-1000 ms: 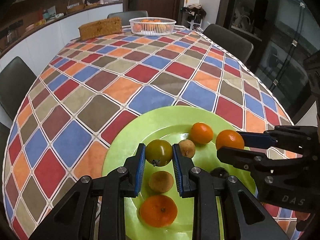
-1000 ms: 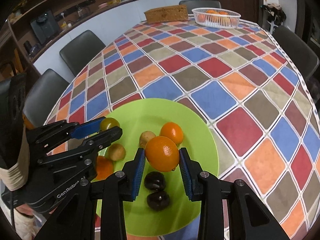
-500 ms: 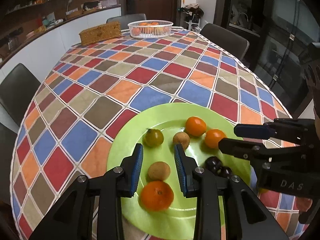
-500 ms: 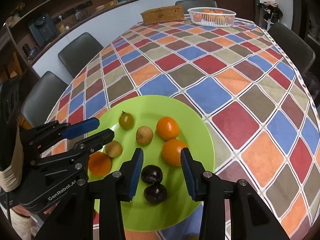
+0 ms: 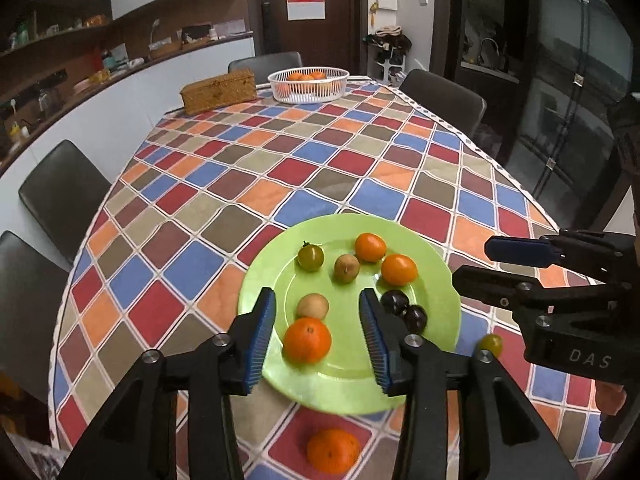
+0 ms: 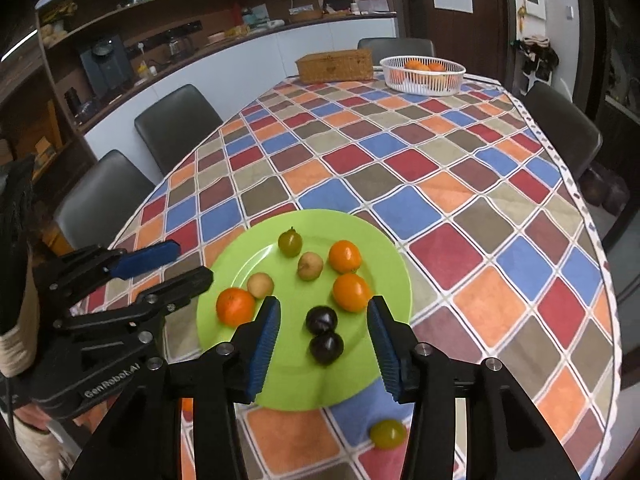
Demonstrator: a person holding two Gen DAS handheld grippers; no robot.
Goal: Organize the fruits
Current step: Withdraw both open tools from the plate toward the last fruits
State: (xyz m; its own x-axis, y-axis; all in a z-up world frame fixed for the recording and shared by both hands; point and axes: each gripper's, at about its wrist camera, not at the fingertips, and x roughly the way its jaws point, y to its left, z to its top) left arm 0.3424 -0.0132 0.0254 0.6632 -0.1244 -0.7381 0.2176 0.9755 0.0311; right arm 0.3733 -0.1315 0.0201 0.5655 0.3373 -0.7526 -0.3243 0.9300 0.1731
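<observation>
Surface (image 5: pixel 320 168): long, rounded end, covered by a checked cloth of red, blue, orange, brown and olive diamonds. Dark chairs (image 6: pixel 176 124) stand along its sides.

Green plate (image 5: pixel 436 280): the landmark, round, lime, glossy, lying flat near the close end of the surface.

At the end of the surface far from the plate: a woven box (image 5: pixel 218 90) and, just beside it, a white mesh basket (image 5: pixel 308 86) with oranges inside.

On the plate, eight fruits:
- large mandarin (image 5: pixel 307 339) at the near left, dimpled skin, stem scar up
- two smaller mandarins, one (image 5: pixel 370 246) toward the far rim and one (image 5: pixel 399 269) just right of it
- two dark plums (image 6: pixel 321 320), glossy, touching each other, near right part
- two tan round fruits, one (image 5: pixel 346 268) mid-plate and one (image 5: pixel 312 306) touching the large mandarin
- green-brown tomato (image 5: pixel 310 256), stem on top, far left part

Off the plate, on the cloth: a mandarin (image 5: pixel 333 451) just beyond its near rim; a small green tomato (image 6: pixel 387 434) near its near-right rim.

Left gripper (image 5: pixel 317 332): hovers over the plate's near left, fingers opening, nothing pressed between them.

Right gripper (image 6: pixel 323 342): over the near right part, above the plums, fingers opening, holding nothing.
</observation>
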